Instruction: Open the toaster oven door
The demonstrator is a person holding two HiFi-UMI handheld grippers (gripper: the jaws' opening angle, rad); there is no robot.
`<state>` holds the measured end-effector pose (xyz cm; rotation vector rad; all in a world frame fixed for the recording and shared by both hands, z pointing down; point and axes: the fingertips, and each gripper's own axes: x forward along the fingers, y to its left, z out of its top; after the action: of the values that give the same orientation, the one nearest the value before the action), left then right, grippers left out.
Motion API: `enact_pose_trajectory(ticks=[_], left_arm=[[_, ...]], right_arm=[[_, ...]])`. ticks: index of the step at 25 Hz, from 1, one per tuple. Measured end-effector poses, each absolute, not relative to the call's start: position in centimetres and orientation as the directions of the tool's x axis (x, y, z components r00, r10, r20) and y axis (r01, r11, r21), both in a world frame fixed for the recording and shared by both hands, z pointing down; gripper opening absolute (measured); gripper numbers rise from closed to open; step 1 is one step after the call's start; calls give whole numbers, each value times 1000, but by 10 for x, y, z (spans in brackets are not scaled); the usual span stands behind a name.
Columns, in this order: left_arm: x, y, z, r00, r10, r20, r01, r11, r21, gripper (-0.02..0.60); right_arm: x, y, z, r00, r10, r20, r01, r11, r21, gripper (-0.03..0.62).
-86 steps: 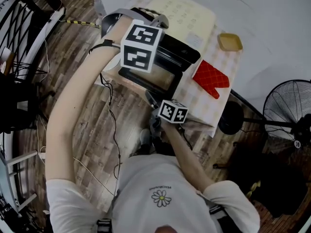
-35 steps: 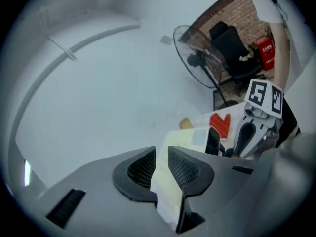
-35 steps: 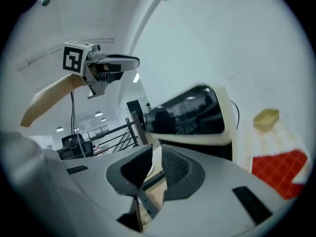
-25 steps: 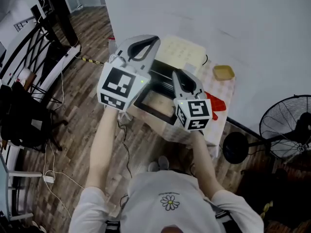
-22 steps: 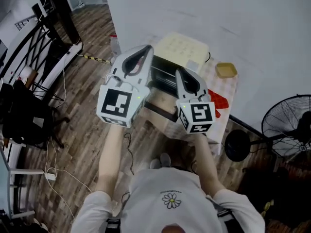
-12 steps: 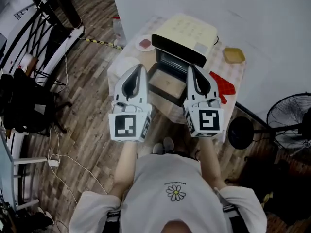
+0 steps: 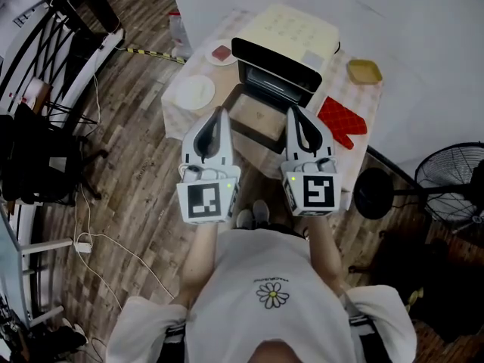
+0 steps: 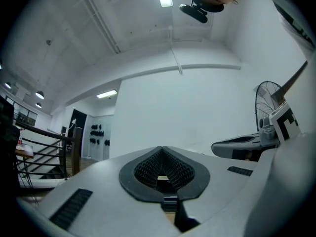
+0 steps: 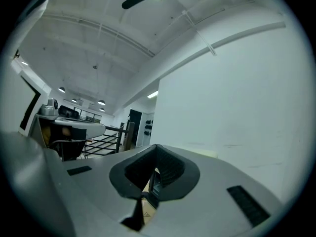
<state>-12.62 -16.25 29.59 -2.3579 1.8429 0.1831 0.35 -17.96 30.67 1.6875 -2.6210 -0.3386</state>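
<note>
The oven (image 7: 281, 42) stands at the back of the table (image 7: 361, 100) with its door (image 7: 255, 119) dropped flat toward the person; the cavity (image 7: 274, 88) is open but too dark to tell what is in it; a small dish (image 7: 221, 53) left of the oven holds a reddish piece; a white plate (image 7: 194, 91) lies nearer the table's left edge; a yellow tray (image 7: 363, 71) sits right of the oven, with a red mitt (image 7: 342, 122) in front of it. The left tool (image 7: 219, 113) and right tool (image 7: 296, 112) are both clenched on nothing, held side by side above the table's front edge. Half a second ago the door was already down; since then both tools have drawn slightly back toward the person.
</note>
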Motion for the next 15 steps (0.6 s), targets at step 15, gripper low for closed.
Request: enact_pose_trajectory(ticks=[15], left_arm=[[-132,-164,291,236,-953,-191,-972,-233,-39,17]], right_arm=[[7,-182,298,-408,-903,-133,-906,384,177,9]])
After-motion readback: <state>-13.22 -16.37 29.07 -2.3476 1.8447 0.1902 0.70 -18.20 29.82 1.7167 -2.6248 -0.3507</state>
